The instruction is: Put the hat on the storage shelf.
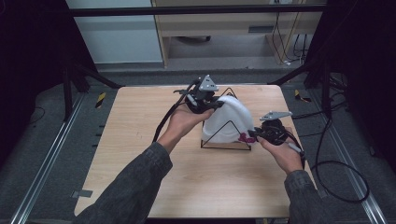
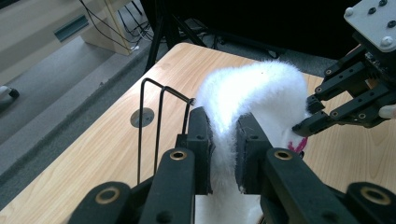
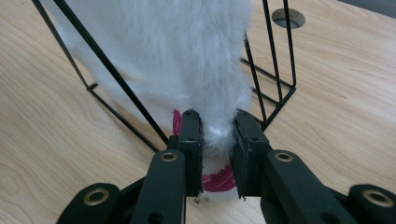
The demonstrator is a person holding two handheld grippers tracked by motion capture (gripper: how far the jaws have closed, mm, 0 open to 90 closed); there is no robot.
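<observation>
Two grippers hold one white fluffy cloth (image 1: 228, 119) that hangs over a black wire rack (image 1: 227, 136) near the middle of the wooden surface (image 1: 140, 140). The left gripper (image 1: 215, 105) is at the far upper side of the rack, and in the left gripper view its jaws are pressed on a fold of the cloth (image 2: 252, 98), with the white fur squeezed between them. The right gripper (image 1: 252, 134) is at the near right corner of the rack. In the right gripper view its jaws pinch the lower end of the cloth (image 3: 177, 56), where a pink part (image 3: 219, 179) shows just under the white fur. The cloth arches from one gripper to the other, over the top of the rack. The thin black bars of the rack (image 3: 275, 70) stand on the surface on both sides of the cloth. A round hole (image 3: 288, 17) in the surface lies beyond the rack, apart from it. The person's hands come from the near edge, in grey sleeves (image 1: 135, 186).
</observation>
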